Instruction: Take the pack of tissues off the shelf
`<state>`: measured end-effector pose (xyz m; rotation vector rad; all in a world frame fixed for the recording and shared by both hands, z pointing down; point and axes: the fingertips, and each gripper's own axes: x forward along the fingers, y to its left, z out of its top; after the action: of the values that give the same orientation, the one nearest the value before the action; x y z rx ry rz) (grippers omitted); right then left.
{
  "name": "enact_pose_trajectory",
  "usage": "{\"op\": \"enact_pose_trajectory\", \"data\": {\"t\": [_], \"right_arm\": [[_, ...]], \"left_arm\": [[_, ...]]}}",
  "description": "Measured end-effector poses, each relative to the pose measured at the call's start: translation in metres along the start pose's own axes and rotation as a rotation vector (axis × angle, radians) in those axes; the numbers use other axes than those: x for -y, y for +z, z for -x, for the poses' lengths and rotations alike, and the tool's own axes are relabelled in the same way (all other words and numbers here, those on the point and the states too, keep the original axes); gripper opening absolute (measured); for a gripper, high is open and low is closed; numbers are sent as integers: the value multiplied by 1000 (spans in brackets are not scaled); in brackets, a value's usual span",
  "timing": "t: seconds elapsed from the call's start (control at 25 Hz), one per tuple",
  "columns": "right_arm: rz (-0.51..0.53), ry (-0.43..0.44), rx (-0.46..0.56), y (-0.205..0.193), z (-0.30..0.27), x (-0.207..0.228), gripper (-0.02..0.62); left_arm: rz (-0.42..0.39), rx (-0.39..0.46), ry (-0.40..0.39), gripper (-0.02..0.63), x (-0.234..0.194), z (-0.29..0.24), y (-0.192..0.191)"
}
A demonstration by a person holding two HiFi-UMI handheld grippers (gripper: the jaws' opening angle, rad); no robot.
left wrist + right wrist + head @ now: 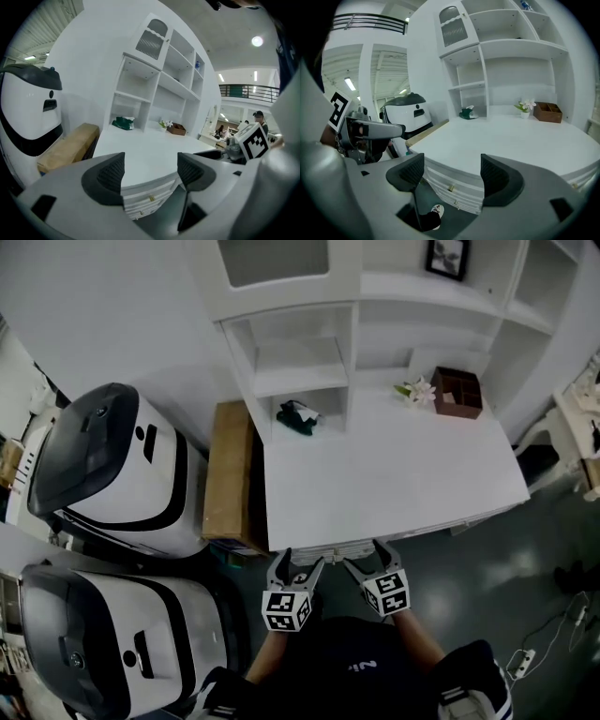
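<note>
The tissues (298, 416) lie in a low cubby of the shelf (302, 379), upper centre of the head view. The left hand-held gripper (298, 563) and the right hand-held gripper (367, 557) hang released and empty at the desk's (394, 474) near edge, bottom centre, well apart from the pack. The cubby looks narrow, so wide jaws may clip its walls or shove the soft pack deeper.

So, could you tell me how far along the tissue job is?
Nothing done yet: the tissues lie in the shelf cubby. In hand: left gripper and right gripper open, empty, at the desk's near edge. Left: reach, grip, lift out.
</note>
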<state>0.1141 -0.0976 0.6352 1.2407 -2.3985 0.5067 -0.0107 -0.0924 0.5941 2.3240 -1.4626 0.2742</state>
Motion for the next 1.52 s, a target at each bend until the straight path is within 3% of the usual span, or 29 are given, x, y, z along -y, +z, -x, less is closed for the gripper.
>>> {"op": "enact_pose_trajectory", "data": {"t": [0.52,0.8,1.28,1.52], "right_arm": [[-47,-86,2,61,-95,-9,365],[-46,-121,-17,65,-124,-18,365],[-19,-158,24,104,-149,12,365],[17,-137,56,141,-169,37,365]], "left_arm": [[-48,-22,-106,344,-94,-58,52],[-50,-8,-149,344,-122,-76,64],[-8,-4,-120,344,-149,-82,64],[14,21,-51,344,-163,-85,77]]}}
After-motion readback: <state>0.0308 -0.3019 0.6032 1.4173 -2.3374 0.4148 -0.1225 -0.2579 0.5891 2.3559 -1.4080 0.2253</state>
